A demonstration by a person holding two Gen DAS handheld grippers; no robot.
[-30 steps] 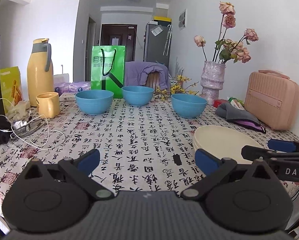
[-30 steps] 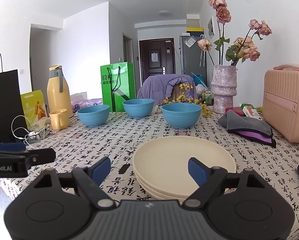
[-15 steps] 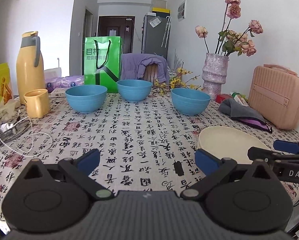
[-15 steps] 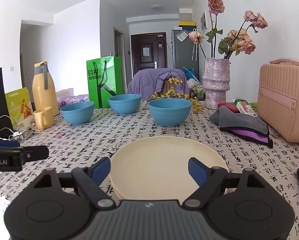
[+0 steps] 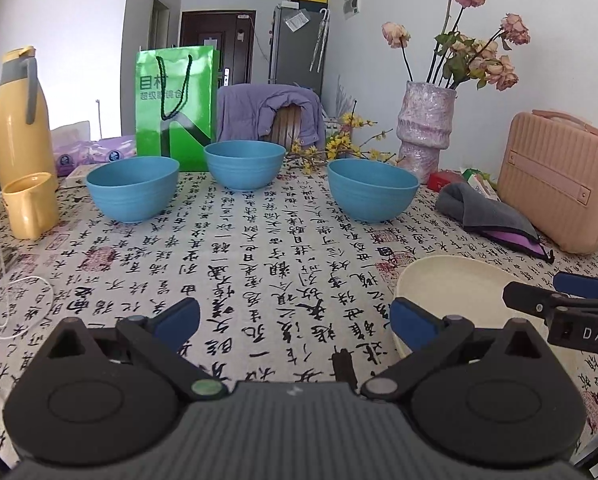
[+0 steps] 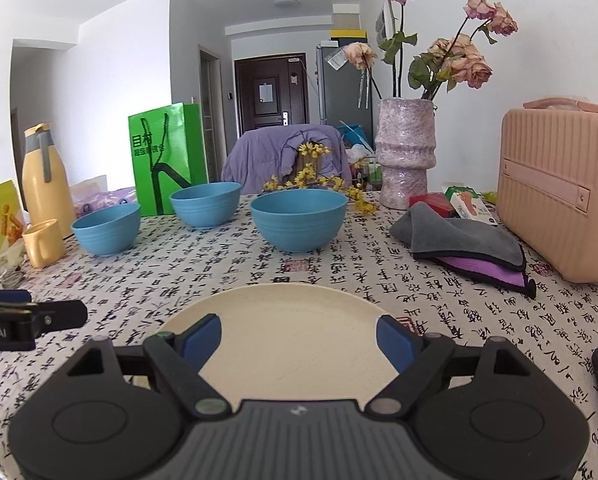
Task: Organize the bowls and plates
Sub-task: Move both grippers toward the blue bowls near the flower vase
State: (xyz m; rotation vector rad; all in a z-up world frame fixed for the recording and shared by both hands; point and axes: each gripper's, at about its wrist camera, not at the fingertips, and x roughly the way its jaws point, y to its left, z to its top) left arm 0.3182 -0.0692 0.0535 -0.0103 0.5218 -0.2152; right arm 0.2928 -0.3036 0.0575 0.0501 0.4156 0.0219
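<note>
Plates (image 6: pixel 291 320), cream and stacked on the worktop (image 6: pixel 439 292), lie directly ahead of the right claw (image 6: pixel 299 340), whose jaws stand wide apart and grip nothing. Three blue bowls (image 6: pixel 299 218) stand in a row beyond it. The left claw (image 5: pixel 295 318), likewise wide open and empty, has the stack just to its right.

Left gripper (image 5: pixel 295 318): jaws spread wide, blue pads apart, nothing between them. It points forward and slightly downward.

Right gripper (image 6: pixel 298 338): jaws spread wide, blue pads apart and pressing on nothing. It also points forward and slightly downward.

The two grippers sit side by side, apart and not touching. Each one appears at the edge of the other's wrist view. A fingertip of the person shows at the lower right edge of the left wrist view.
</note>
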